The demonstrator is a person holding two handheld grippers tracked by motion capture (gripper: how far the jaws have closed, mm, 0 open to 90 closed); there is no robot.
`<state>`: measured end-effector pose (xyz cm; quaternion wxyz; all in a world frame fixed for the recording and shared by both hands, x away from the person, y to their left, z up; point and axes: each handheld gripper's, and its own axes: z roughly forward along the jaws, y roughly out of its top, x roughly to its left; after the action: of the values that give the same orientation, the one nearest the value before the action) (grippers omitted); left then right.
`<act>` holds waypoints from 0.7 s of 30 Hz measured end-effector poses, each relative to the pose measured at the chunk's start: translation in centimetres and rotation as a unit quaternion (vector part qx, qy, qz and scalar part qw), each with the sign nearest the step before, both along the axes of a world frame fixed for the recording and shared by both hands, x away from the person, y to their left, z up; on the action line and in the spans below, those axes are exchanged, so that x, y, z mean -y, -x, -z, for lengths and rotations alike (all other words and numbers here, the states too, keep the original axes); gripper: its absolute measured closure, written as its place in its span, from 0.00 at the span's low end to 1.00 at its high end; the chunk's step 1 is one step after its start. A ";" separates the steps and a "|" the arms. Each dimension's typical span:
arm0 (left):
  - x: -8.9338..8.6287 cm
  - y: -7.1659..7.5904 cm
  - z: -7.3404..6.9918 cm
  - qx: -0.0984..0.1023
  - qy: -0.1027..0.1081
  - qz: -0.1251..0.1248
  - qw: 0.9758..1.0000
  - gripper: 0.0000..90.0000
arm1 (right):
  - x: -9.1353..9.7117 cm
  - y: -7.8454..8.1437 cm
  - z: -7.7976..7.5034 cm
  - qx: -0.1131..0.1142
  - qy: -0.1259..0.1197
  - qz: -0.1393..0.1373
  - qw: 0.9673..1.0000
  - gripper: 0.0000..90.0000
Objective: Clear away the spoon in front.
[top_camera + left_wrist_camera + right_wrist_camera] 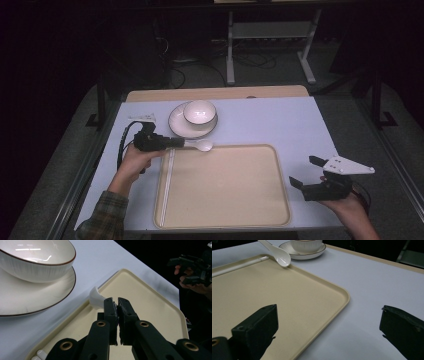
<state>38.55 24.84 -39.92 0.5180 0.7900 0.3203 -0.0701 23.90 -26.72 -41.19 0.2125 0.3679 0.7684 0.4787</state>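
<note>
The white spoon (pixel 202 145) is hanging at the tray's (pixel 225 220) top edge, left of centre, its handle pinched in the closed left tool (pixel 177 143). I'd be keeping it level and clear of the rim and the bowl (pixel 199 111) and saucer (pixel 176 125) just above. The right tool (pixel 305 172) is idling wide open and empty at lower right, the tray's middle lying bare on the desk (pixel 280 120).

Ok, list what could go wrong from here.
1. The left gripper pinches only the spoon handle's tip, so the spoon could twist or slip out.
2. The spoon's bowl hangs at the tray rim, close to the plate and bowl; a careless swing might knock them.
</note>
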 end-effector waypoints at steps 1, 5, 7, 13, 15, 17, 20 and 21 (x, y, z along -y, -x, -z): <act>0.0 0.0 0.0 0.000 0.000 0.000 1.000 0.95 | 0.0 0.0 0.0 0.000 0.000 0.000 1.000 0.02; 0.5 -0.2 0.8 -0.010 0.001 0.005 1.000 0.95 | 0.0 0.0 0.0 0.000 -0.001 0.000 1.000 0.02; 0.6 -0.3 0.9 -0.011 0.002 0.006 1.000 0.95 | 0.0 0.0 0.0 0.000 -0.001 -0.001 1.000 0.02; 1.0 -0.3 1.3 -0.008 -0.008 0.005 1.000 0.94 | 0.0 0.0 0.0 -0.001 0.000 -0.002 1.000 0.02; 1.0 -0.3 1.4 -0.006 -0.011 0.002 1.000 0.93 | 0.0 0.0 0.0 -0.001 0.000 -0.002 1.000 0.02; 1.0 -0.4 1.9 -0.006 -0.027 -0.005 1.000 0.92 | -0.1 0.0 0.0 -0.001 0.000 -0.002 1.000 0.02; 0.9 -0.5 2.4 -0.005 -0.050 -0.014 0.999 0.89 | -0.1 0.0 0.0 -0.001 0.001 -0.003 1.000 0.02; 0.9 -0.5 2.4 -0.005 -0.050 -0.014 0.999 0.88 | -0.1 0.0 0.0 -0.001 0.001 -0.003 1.000 0.02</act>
<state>39.05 23.93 -42.30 0.4772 0.8100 0.3372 -0.0501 23.95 -26.64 -41.24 0.2105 0.3664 0.7701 0.4780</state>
